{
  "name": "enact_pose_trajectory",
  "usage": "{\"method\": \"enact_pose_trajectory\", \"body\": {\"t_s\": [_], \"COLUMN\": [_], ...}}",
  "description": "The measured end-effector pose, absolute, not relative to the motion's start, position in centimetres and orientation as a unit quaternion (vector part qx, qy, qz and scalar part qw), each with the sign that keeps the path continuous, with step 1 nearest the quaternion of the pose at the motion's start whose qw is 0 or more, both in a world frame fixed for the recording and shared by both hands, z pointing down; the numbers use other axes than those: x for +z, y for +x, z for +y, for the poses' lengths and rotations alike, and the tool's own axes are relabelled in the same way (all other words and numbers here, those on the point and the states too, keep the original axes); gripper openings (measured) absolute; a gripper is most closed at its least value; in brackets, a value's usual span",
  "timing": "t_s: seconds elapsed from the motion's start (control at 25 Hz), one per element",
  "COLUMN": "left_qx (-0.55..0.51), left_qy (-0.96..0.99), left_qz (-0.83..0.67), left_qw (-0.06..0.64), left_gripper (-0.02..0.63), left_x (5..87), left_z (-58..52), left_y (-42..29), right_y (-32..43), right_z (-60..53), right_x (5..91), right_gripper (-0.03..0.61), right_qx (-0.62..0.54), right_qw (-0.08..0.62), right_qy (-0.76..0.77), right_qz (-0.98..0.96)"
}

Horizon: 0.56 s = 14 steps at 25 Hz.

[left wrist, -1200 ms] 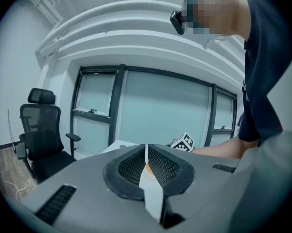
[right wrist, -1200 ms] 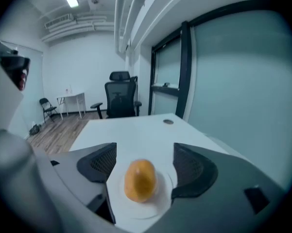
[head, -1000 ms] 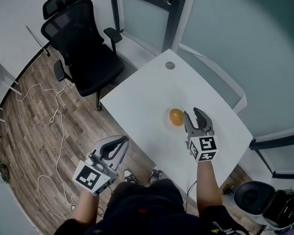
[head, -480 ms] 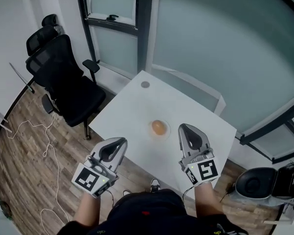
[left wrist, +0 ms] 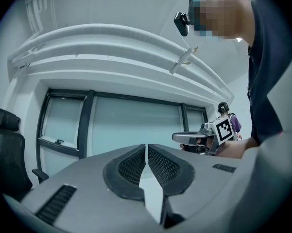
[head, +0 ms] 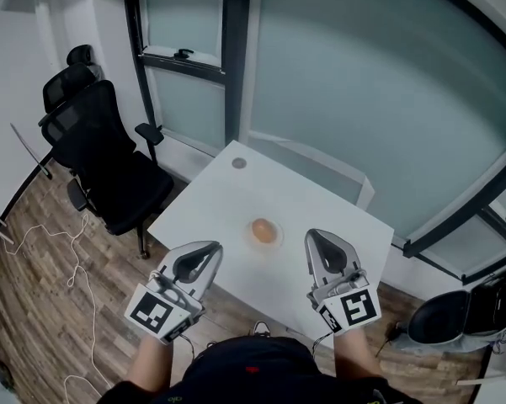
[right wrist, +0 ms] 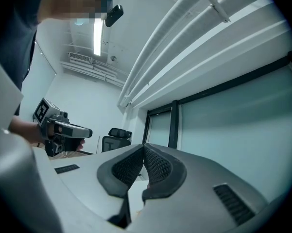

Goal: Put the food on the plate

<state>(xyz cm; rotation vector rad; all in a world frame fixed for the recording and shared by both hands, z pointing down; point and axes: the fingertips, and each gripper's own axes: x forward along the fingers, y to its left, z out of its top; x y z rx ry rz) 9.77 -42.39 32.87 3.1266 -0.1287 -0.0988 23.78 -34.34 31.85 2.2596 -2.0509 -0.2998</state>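
Nearest me, at the bottom left of the frame, my left claw [head: 205,253] is fully closed with nothing in it. At the bottom right my right claw [head: 322,241] is the same, pads pressed together and empty. Both hang over the near edge of the white counter [head: 219,204] and point up toward the windows, not down at anything. Just beyond them, in the middle of the frame, the round orange food [head: 263,231] already sits on the pale plate [head: 277,241], so I judge the job done. The risk now is mine to make. The food looks round and the plate shallow, so a careless claw clipping the rim or knocking the counter could roll it off. Farther off, a small grey disc [head: 239,163] lies at the far corner.
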Motion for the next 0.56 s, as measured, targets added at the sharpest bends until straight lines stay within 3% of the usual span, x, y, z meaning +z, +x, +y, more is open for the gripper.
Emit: {"method": "enact_pose_trajectory", "body": {"t_s": [0.56], "left_qx": [-0.026], "left_qy": [0.999], "left_qz": [-0.044], "left_qw": [0.009], "left_gripper": [0.035], "left_x": [32.8], "left_z": [-42.4], "left_y": [9.3], "right_y": [22.2], "right_z": [-35.3], "right_x": [32.5], "right_gripper": [0.025], "right_qx": [-0.100], "right_qw": [0.085], "right_qy": [0.723], "right_qz": [-0.678]}}
